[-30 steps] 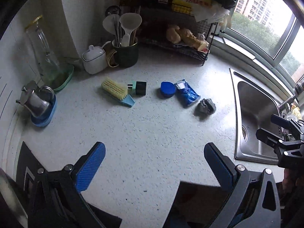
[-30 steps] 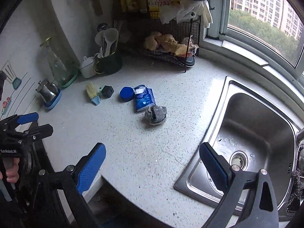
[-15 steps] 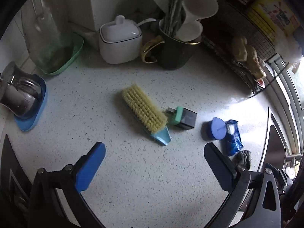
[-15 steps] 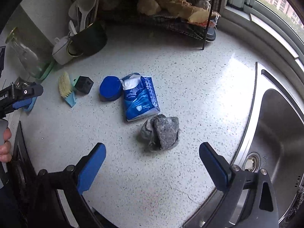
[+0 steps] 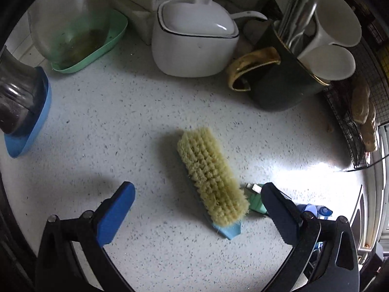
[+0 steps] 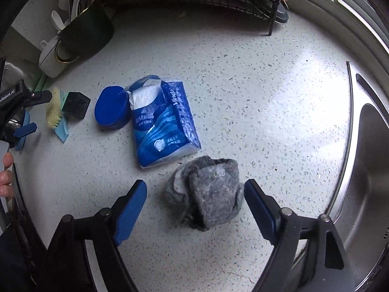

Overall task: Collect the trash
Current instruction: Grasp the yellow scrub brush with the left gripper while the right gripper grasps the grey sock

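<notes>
Two pickups are being approached at once, and neither grasp has been made. In the right wrist view, the right gripper [image 6: 195, 203] is pointed steeply down at the speckled countertop [image 6: 267, 102], and a crumpled grey wad of lint-like trash [image 6: 206, 194] is seen between its blue pads [image 6: 131, 209]. The jaws have just been closing, yet both pads are apart from the wad: a gap is visible on the left side, and the right pad stands just beside the wad's edge. The gripper is therefore released, with nothing clamped. Just beyond the wad, ahead of the fingers, a blue tissue packet [image 6: 163, 121] is lying flat, with a blue round lid [image 6: 110, 108] touching it on the left. A steel sink [image 6: 364, 158] is to the gripper's right.

In the left wrist view, the left gripper [image 5: 197, 202] is spread wide above a scrubbing brush [image 5: 211, 175] that lies bristles-up, closer to the right finger than the left. A small green-and-black object [image 5: 255, 199] is partly hidden behind that right finger. Nothing is held.

For the right side, a little more descent and a full closing on the soft wad are judged to be called for. For the left, whether the brush counts as trash cannot be told.
</notes>
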Demonstrator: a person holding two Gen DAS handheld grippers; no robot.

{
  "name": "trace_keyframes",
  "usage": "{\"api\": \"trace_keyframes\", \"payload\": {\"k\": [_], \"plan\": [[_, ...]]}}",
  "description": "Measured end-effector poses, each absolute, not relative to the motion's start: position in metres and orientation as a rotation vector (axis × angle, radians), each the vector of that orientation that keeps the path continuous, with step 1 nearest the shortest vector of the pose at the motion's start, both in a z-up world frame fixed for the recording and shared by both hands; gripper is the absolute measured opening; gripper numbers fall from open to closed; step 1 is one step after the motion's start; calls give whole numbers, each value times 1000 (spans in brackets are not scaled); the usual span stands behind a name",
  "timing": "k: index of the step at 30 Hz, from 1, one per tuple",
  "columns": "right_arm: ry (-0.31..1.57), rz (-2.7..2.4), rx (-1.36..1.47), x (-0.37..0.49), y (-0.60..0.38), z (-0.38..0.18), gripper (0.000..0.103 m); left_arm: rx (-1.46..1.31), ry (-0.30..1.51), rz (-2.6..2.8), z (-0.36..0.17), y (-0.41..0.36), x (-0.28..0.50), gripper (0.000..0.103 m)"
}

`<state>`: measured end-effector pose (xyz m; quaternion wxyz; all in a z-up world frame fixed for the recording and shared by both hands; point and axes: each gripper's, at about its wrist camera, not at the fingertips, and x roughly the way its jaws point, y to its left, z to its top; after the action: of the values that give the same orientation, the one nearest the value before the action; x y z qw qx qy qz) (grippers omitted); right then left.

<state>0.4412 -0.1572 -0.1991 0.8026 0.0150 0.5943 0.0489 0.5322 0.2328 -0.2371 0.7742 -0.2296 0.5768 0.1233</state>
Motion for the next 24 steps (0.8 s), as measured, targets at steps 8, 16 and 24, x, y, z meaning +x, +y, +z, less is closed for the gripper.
{"api": "trace_keyframes", "payload": {"k": [8, 16, 24], "plan": [[1274, 119, -16, 453, -150, -196, 68, -489, 1269, 332, -245, 235, 548, 88], [1253, 117, -73, 458, -138, -191, 52, -455, 1278, 294, -245, 223, 543, 45], [1218, 120, -127, 434, -131, -194, 40, -377, 1289, 188, -239, 203, 510, 38]]}}
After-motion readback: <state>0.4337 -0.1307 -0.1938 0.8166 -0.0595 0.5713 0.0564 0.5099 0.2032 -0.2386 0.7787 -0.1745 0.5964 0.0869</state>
